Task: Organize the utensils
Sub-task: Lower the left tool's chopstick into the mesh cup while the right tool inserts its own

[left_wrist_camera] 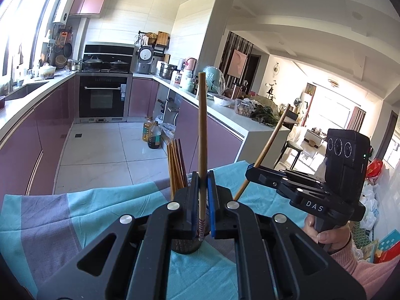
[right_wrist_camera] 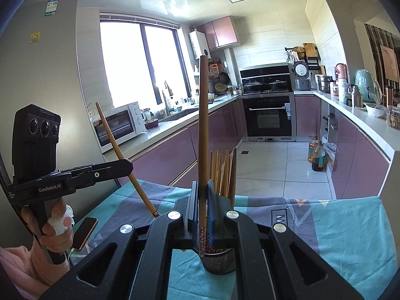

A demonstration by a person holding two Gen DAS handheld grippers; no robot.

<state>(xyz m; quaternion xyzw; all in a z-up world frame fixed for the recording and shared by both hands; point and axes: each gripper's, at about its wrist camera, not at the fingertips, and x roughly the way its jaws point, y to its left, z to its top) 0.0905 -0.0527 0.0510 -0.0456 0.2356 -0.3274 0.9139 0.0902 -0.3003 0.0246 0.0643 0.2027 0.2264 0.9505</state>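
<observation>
Each tool clamps 1 slim wooden chopstick.

Lower half of the holder screened by gripper frame in the right wrist view; only a dark sliver of it in the left wrist view. Bases of the standing chopsticks lost behind the right gripper. Tip of the left gripper's chopstick hard to place: inside the holder or above its rim, cannot tell. Phone partly covered by a hand. Tablecloth cut off at the bottom edge. Countertop clutter too small to name.
</observation>
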